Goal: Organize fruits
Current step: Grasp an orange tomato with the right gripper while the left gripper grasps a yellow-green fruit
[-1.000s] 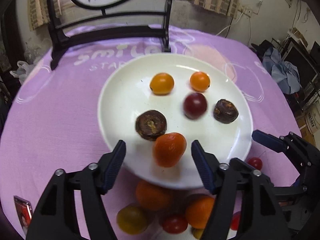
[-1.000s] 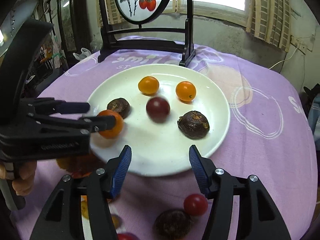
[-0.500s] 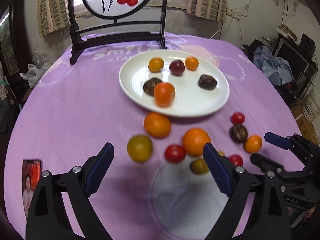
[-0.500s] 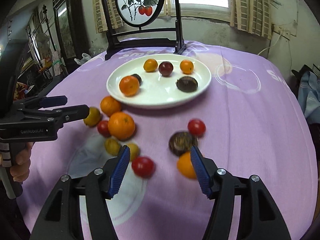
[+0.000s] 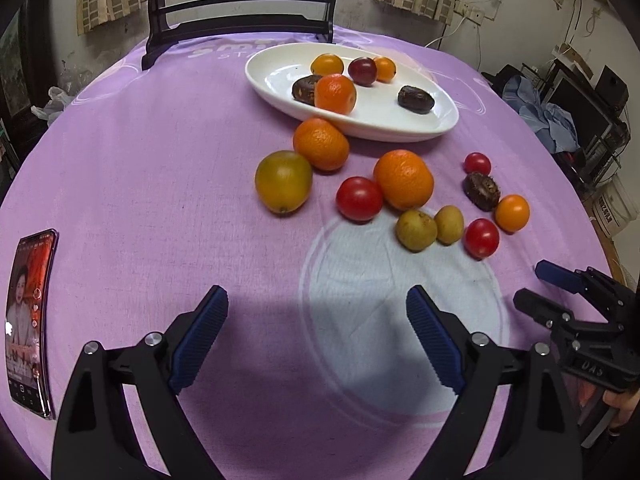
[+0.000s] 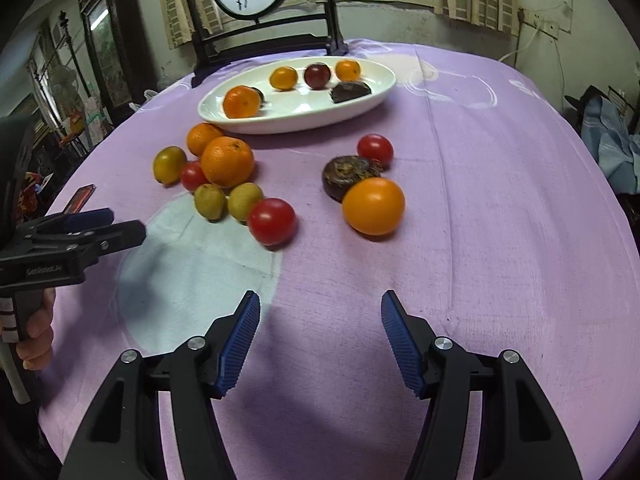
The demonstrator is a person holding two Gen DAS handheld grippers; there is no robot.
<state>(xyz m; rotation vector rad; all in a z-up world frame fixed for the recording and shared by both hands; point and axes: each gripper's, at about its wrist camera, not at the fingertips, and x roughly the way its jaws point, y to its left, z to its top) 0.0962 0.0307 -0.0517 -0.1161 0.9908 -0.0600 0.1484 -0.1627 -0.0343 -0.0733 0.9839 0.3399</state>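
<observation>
A white plate at the far side holds several fruits, among them an orange near its front rim. Loose fruits lie on the purple cloth before it: two oranges, red tomatoes, a green-yellow citrus, small yellow-green fruits and a dark brown fruit. My left gripper is open and empty, well short of the fruits. My right gripper is open and empty, short of a yellow-orange fruit.
A phone lies on the cloth at the left edge. A dark wooden stand with a round painted screen stands behind the plate. The right gripper shows at the right of the left wrist view. The round table drops off at the sides.
Both grippers have pulled back from the plate toward the near edge of the table. An orange let go by the left gripper now rests on the plate. Both stay open.
</observation>
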